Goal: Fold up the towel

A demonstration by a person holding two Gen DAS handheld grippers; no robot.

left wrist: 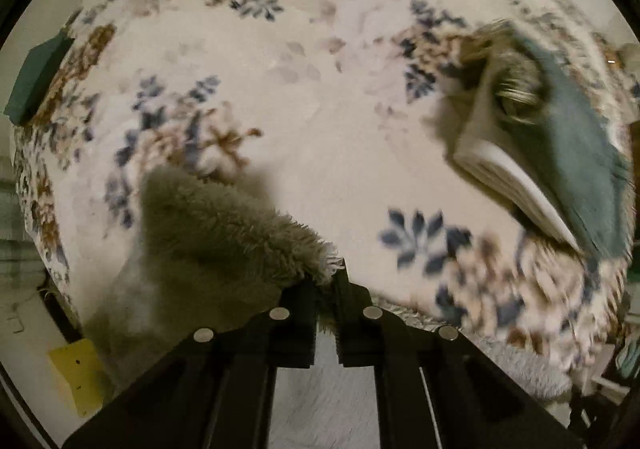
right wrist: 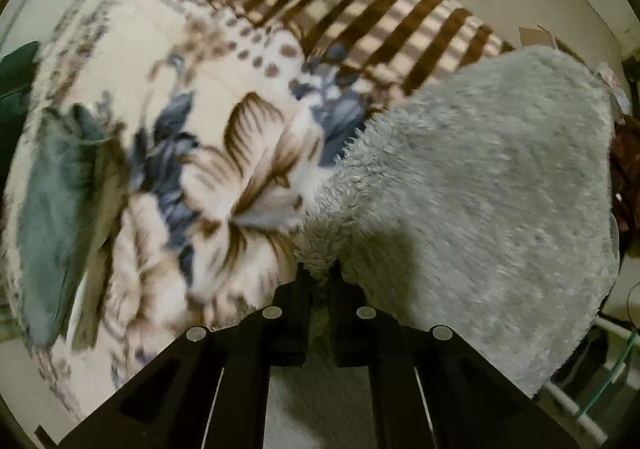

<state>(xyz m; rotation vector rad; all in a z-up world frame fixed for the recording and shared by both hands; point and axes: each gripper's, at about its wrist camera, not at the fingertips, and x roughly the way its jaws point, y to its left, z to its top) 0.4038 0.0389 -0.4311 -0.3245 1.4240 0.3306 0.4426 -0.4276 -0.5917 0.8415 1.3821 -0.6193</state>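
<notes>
The towel (left wrist: 216, 233) is grey and fluffy. In the left wrist view a corner of it stands up from my left gripper (left wrist: 326, 281), which is shut on its edge. In the right wrist view the towel (right wrist: 480, 177) spreads wide to the right over a floral blanket (right wrist: 192, 137), and my right gripper (right wrist: 318, 275) is shut on another edge of it. Both views are blurred by motion.
The bed carries a floral blanket (left wrist: 320, 109) and a brown striped blanket (right wrist: 380, 21) at the far side. A folded stack with a teal cloth on top (left wrist: 560, 153) lies right of the left gripper and shows again as a teal cloth (right wrist: 52, 209) at the left. Green cushions (left wrist: 38, 85) sit at the bed's edge.
</notes>
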